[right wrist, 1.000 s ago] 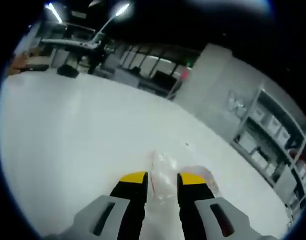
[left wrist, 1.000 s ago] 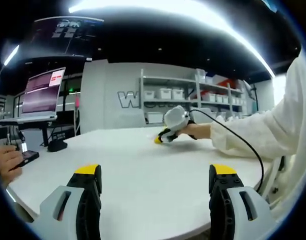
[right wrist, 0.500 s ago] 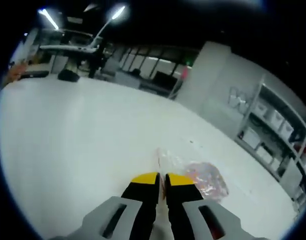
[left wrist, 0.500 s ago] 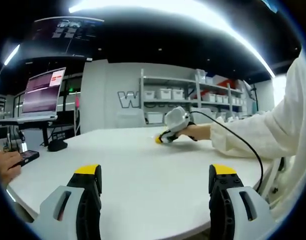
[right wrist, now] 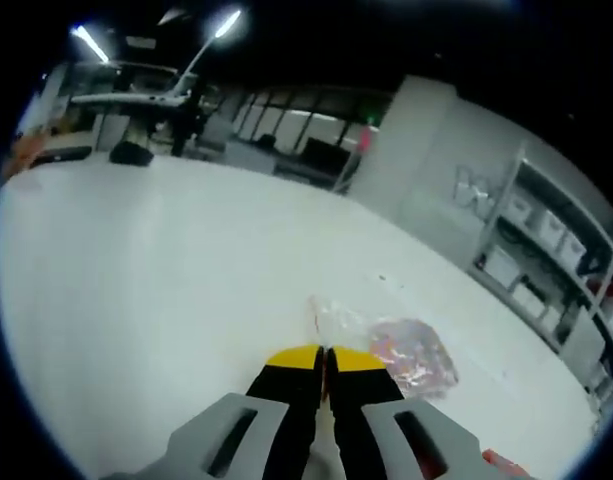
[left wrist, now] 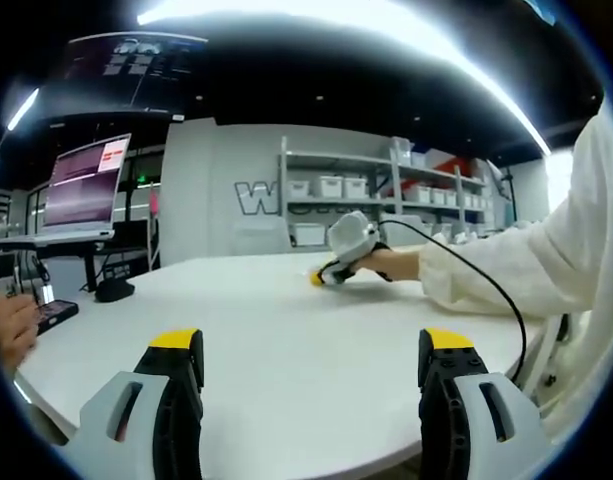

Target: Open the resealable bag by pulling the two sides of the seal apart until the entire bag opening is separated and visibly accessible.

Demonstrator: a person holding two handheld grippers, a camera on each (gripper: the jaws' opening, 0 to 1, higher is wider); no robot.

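Right gripper view: right gripper (right wrist: 324,352) clenched on bag (right wrist: 386,345) edge; bag extends fwd-right on table (right wrist: 136,260). Left gripper (left wrist: 311,345) released, well apart.

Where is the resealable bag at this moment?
In the right gripper view, the resealable bag lies on the white table, just beyond the right gripper, whose closed jaws pinch its near edge.

White table (left wrist: 286,330), grey wall (left wrist: 216,190), storage shelves (left wrist: 376,195), bright ceiling strip light (left wrist: 386,25).
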